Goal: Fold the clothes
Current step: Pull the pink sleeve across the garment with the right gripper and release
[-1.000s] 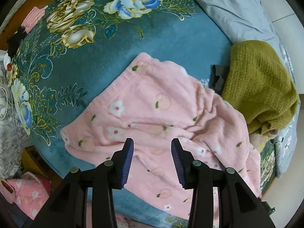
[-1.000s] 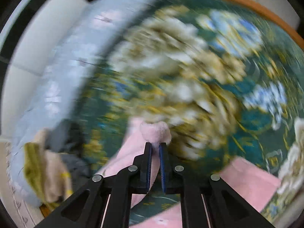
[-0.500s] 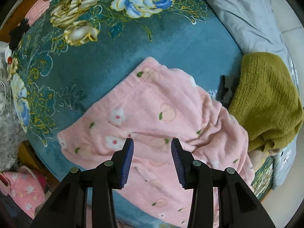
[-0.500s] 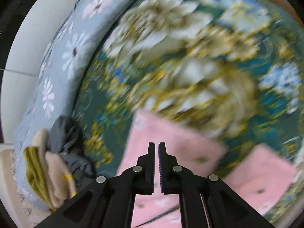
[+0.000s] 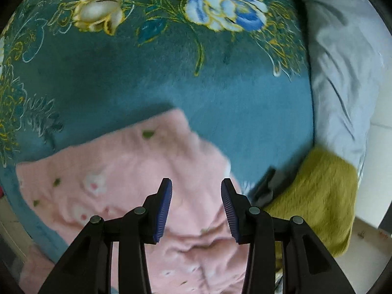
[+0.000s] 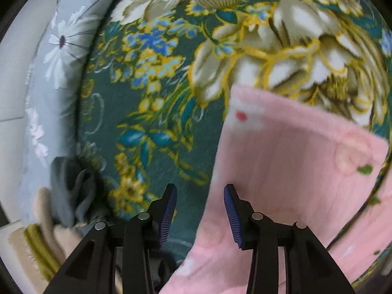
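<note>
1. Left wrist view: the left hand-held gripper (image 5: pixel 196 208) stood apart, gripping nothing, over the pink garment (image 5: pixel 127 171) in the lower half of the frame, on the blanket (image 5: pixel 171 78). A green sweater (image 5: pixel 318 196) lay lower right.
2. Right wrist view: the right hand-held gripper (image 6: pixel 199 213) was opening, empty; the garment (image 6: pixel 294 159) lay right of centre.

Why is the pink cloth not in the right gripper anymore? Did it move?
Yes. The right gripper is opening; the pink cloth dropped flat onto the blanket.

A home bedroom: floral bed blanket (image 5: pixel 171 78), pillow (image 5: pixel 343 73), heaped clothes (image 5: pixel 318 196).
</note>
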### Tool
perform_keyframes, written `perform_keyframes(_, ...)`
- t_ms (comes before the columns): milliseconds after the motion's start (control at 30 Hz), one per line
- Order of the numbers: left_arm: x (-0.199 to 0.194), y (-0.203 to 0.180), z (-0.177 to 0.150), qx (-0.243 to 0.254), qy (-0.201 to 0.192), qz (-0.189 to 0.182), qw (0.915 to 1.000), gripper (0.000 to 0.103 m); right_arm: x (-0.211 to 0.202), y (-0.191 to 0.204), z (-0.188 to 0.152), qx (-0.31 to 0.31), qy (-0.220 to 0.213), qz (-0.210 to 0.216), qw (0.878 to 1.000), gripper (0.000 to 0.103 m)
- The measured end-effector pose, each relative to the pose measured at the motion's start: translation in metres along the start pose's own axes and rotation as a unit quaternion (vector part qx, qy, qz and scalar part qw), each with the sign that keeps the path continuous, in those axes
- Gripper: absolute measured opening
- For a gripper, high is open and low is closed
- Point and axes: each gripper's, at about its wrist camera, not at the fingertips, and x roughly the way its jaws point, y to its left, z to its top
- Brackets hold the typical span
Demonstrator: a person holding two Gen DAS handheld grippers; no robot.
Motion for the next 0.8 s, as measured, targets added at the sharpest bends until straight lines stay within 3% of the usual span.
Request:
perform_keyframes(167, 0.008, -0.017, 0.023, 0.032, -0.017, 0.037, 0.9987, 0.042, 0.009, -0.002, 0.006, 0.019, 0.003, -0.046, 0.999, 0.040)
perform_keyframes(200, 0.008, -0.019, 0.026, 0.039, -0.020, 0.042, 0.9982, 0.042, 0.010, -0.002, 0.006, 0.020, 0.003, -0.059, 0.998, 0.036)
perform_keyframes(267, 0.010, -0.022, 0.033, 0.052, -0.022, 0.053, 0.9970, 0.042, 0.011, -0.002, 0.006, 0.022, 0.004, -0.085, 0.996, 0.011)
perform_keyframes(333, 0.011, -0.022, 0.040, 0.062, -0.023, 0.061, 0.9960, 0.042, 0.005, -0.006, 0.009, 0.022, 0.003, -0.086, 0.996, 0.005)
perform_keyframes(367, 0.011, -0.021, 0.044, 0.063, -0.023, 0.061, 0.9958, 0.042, 0.001, -0.008, 0.011, 0.022, 0.002, -0.083, 0.996, 0.004)
perform_keyframes(467, 0.009, -0.017, 0.052, 0.067, -0.025, 0.057, 0.9958, 0.042, -0.044, -0.009, 0.036, 0.025, -0.082, -0.069, 0.994, 0.002)
perform_keyframes(567, 0.006, -0.013, 0.060, 0.074, -0.033, 0.057, 0.9951, 0.042, -0.081, -0.017, 0.064, 0.050, -0.130, -0.052, 0.989, 0.002)
perform_keyframes(800, 0.020, -0.012, 0.068, 0.102, -0.019, 0.076, 0.9917, 0.043, -0.099, 0.001, 0.064, 0.023, -0.138, -0.057, 0.989, 0.003)
